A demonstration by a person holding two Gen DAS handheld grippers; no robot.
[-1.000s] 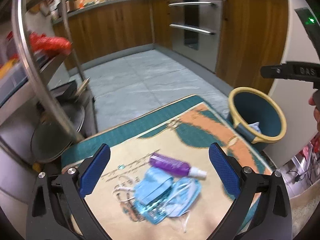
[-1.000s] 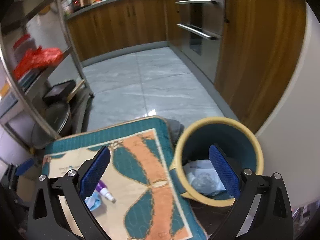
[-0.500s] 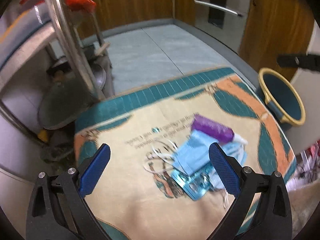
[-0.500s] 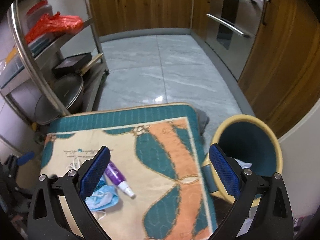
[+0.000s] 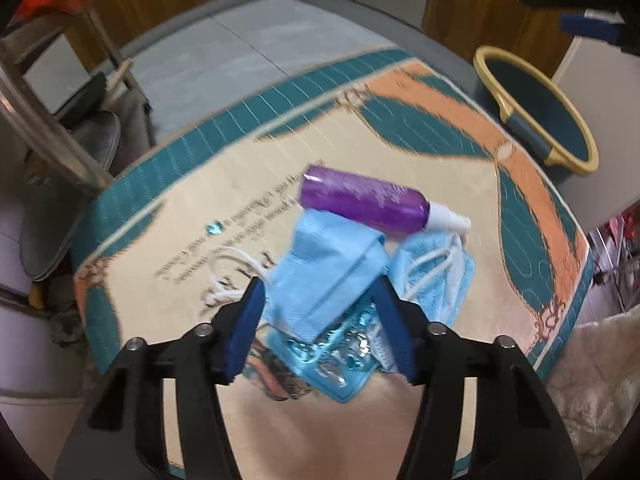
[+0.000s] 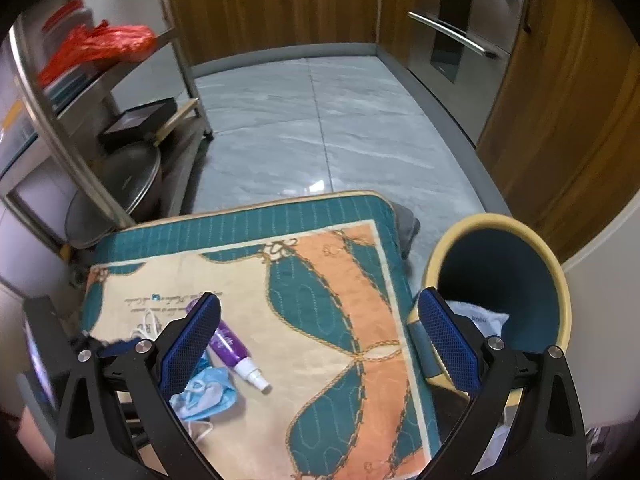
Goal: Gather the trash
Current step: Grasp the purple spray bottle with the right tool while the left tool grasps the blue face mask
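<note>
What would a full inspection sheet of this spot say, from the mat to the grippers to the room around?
Surface: patterned mat over grey tiles.
Job's things: blue face masks piled beside a purple spray bottle; yellow-rimmed bin right of the mat, white trash inside.
Clutter: red bag on metal rack.
Grippers: left gripper partly closed around a mask; right gripper open, holding nothing.
Cables: nothing seen.
Surroundings: wooden cabinets, oven.

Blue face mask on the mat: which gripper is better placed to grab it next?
Left. The left gripper already straddles the folded blue mask, jaws open on either side. The right gripper hangs open farther off, between the mat and the bin.
</note>
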